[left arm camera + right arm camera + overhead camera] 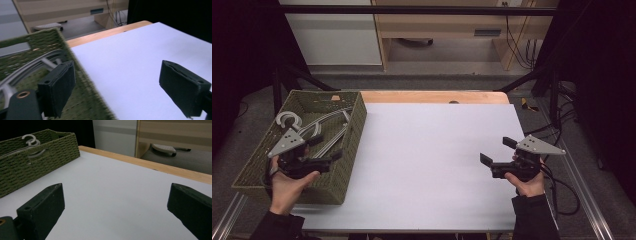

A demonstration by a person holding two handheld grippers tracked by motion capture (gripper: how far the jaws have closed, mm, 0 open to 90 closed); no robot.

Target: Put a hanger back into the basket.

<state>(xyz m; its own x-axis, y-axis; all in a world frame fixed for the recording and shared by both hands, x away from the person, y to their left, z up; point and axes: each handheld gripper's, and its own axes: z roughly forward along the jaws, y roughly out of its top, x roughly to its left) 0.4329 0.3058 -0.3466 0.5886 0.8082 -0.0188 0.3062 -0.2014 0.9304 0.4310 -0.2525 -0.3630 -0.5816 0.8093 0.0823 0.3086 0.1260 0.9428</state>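
A white worktop (432,165) with a bare wooden strip along its far edge takes up the middle of the high view. At its left end sits a green woven basket (354,125), a long rectangular box whose near part hangs over the worktop's left edge. Inside the basket lie grey clothes hangers (324,127), stacked lengthwise, with their pale hooks curling up at the far left corner.

The left gripper (329,147) hovers above the near right part of the basket, held in the person's left hand (287,187). Its jaws stand wide apart with nothing between them; in the left gripper view one jaw is over the basket's interior beside the hangers and the other is over the white worktop, the basket wall running between.

The right gripper (498,151) is held low over the right side of the worktop, well apart from the basket, in the right hand (529,185). Its jaws are also spread wide and empty, pointing toward the basket.
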